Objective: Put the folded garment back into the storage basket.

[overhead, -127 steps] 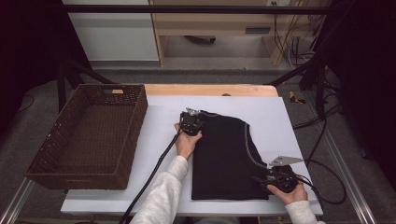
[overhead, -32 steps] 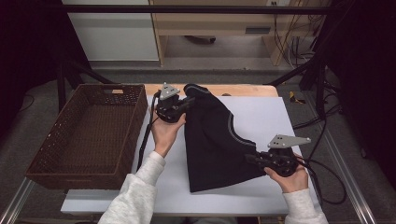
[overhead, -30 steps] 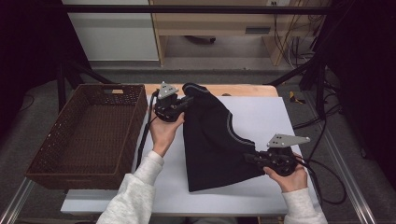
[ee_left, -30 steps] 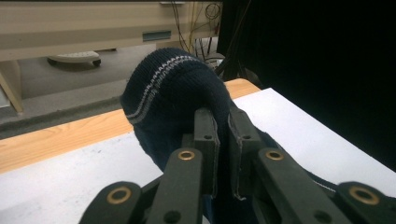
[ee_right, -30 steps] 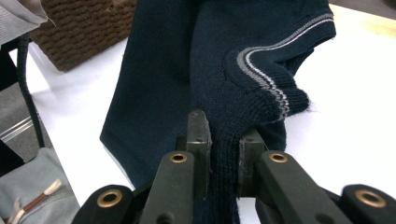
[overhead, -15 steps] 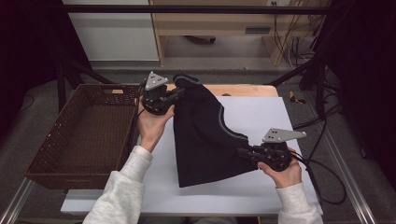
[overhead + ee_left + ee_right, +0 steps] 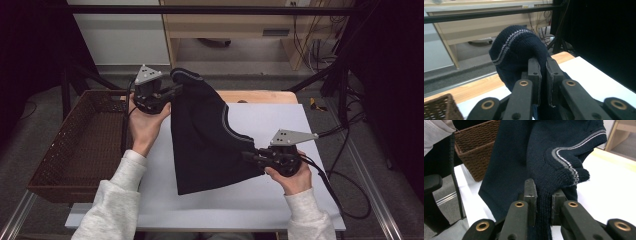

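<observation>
Garment: dark navy knitted vest [image 7: 207, 135] with grey trim stripes is hanging between both grippers at frame centre in the high view, its lower edge trailing on the white worktop [image 7: 280, 115].
Left gripper: left gripper [image 7: 172, 92] is clamping a striped shoulder fold of the vest, jaws pressed together on the knit [image 7: 519, 50], at upper left of the high view.
Right gripper: right gripper [image 7: 247, 156] is clamping the opposite striped edge [image 7: 564, 157], jaws closed on cloth, at lower right of centre.
Purpose of hold: two separated pinch points are keeping the fabric spread and off the surface, probably for transfer toward the brown wicker basket [image 7: 80, 150] at left.
Orientation: long axis is running diagonally from upper left down to lower right; hem is pointing toward the bottom of the frame.
</observation>
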`<state>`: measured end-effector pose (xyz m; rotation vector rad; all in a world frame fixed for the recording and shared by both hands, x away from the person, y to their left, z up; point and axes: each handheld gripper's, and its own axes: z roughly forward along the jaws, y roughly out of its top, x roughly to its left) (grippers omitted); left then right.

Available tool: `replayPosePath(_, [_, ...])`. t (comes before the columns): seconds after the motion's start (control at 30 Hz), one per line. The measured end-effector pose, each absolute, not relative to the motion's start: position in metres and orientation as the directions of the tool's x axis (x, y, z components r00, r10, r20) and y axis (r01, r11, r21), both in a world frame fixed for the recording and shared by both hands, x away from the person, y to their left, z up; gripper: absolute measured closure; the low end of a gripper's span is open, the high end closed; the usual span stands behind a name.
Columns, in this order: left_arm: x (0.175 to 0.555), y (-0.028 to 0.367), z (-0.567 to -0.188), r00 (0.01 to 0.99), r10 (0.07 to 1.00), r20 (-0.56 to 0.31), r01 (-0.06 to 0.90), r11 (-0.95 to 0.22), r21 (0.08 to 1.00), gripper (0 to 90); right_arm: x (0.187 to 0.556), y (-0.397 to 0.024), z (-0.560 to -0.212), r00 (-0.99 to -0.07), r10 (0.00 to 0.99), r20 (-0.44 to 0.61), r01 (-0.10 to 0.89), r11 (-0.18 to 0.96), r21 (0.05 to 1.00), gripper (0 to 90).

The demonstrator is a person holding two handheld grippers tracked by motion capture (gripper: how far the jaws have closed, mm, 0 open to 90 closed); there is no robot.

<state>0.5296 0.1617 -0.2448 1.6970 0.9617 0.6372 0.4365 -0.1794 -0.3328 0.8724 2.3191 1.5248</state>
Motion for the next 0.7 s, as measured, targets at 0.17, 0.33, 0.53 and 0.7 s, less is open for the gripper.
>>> replayPosePath(0.17, [0.526,0.173,-0.234,0.526,0.85,-0.032,0.285,-0.141,0.948,83.9,0.438,-0.171,-0.325,-0.808,0.578,0.117,0.332,0.281,0.9,80.8])
replayPosePath(0.33, [0.522,0.181,-0.227,0.52,0.854,-0.028,0.281,-0.14,0.949,83.9,0.438,-0.163,-0.32,-0.82,0.562,0.112,0.315,0.278,0.907,80.7])
replayPosePath(0.53, [0.517,0.193,-0.221,0.509,0.86,-0.035,0.28,-0.127,0.952,83.9,0.438,-0.156,-0.316,-0.829,0.55,0.106,0.301,0.278,0.912,80.7])
replayPosePath(0.7, [0.513,0.201,-0.214,0.5,0.866,-0.031,0.278,-0.126,0.952,83.9,0.439,-0.149,-0.312,-0.838,0.535,0.106,0.293,0.277,0.915,80.7])
